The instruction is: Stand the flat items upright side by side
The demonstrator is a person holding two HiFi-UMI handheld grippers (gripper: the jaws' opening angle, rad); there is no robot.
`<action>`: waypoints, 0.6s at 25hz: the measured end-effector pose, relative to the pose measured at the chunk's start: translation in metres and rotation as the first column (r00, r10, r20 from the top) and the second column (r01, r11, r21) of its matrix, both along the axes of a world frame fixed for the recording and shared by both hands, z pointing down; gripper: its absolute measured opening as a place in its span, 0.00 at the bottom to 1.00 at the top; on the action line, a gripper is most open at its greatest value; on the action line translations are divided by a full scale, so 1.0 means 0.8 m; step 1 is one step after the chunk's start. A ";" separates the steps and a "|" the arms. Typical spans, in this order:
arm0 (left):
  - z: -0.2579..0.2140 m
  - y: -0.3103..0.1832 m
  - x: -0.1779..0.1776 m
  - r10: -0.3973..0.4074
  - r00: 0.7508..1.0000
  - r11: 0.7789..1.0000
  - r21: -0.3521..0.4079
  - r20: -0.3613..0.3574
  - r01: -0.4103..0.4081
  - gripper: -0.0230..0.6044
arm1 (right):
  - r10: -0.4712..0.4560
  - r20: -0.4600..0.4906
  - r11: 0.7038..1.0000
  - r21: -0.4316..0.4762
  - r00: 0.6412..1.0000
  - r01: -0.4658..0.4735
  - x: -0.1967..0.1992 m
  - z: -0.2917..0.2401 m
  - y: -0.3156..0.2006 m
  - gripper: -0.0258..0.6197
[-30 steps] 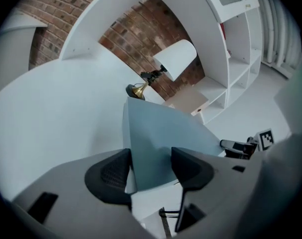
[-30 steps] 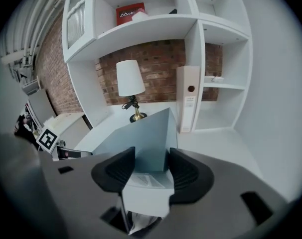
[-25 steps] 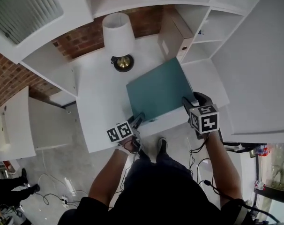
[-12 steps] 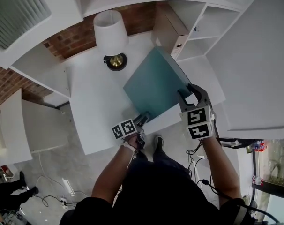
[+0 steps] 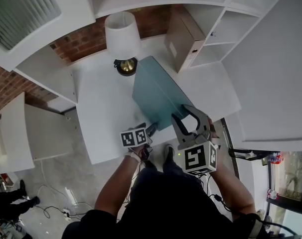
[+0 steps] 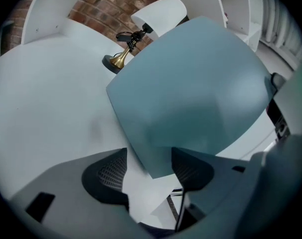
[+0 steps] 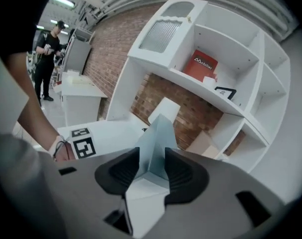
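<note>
A teal folder [image 5: 156, 96] is tilted up on the white table [image 5: 101, 113], its long lower edge down and its right side raised. My right gripper [image 5: 185, 114] is shut on its near raised corner; in the right gripper view the folder [image 7: 158, 138] sits pinched between both pads, and the jaws have just been closing on it. My left gripper [image 5: 150, 129] stands open at the folder's near bottom corner. In the left gripper view that corner of the folder [image 6: 191, 83] pokes between the pads [image 6: 111, 173] with a gap on the left. A tan flat box [image 5: 183, 36] stands upright at the back.
A lamp [image 5: 123, 39] with a white shade and brass base stands just behind the folder. White shelf cubbies [image 5: 216, 34] rise at the right of the table, brick wall behind. A red box [image 7: 201, 66] sits on an upper shelf. A person [image 7: 46, 49] stands far off.
The folder has gone from lying flat to steeply tilted, its right side lifted. My right gripper rose, rolled and swung left toward me with it. The left gripper stayed at the bottom corner.
</note>
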State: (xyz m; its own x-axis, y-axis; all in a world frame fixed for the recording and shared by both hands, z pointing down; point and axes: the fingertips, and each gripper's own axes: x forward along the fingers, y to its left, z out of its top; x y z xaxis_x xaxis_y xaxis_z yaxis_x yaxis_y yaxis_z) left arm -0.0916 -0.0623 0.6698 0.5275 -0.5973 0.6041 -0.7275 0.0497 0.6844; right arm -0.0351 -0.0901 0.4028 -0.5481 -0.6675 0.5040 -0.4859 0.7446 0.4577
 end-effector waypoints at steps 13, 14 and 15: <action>-0.118 -0.034 -0.075 -0.002 0.993 0.940 0.339 0.117 -0.038 0.45 | -0.017 0.280 0.980 -0.183 0.960 0.070 -0.027 -0.016 0.031 0.26; -0.128 -0.038 -0.075 0.002 0.995 0.932 0.361 0.101 -0.038 0.45 | -0.008 0.304 0.978 -0.198 0.953 0.071 -0.028 -0.017 0.033 0.30; -0.136 -0.042 -0.074 0.005 0.998 0.927 0.375 0.069 -0.031 0.45 | 0.002 0.326 0.976 -0.205 0.945 0.069 -0.029 -0.020 0.035 0.34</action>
State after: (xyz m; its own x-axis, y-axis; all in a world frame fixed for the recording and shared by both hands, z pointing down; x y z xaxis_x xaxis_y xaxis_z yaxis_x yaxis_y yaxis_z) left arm -0.1508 -0.0956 0.5607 0.5069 -0.7781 0.3709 -0.7698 -0.2150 0.6010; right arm -0.0580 -0.0623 0.3871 -0.7245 -0.5437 0.4236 -0.5542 0.8249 0.1110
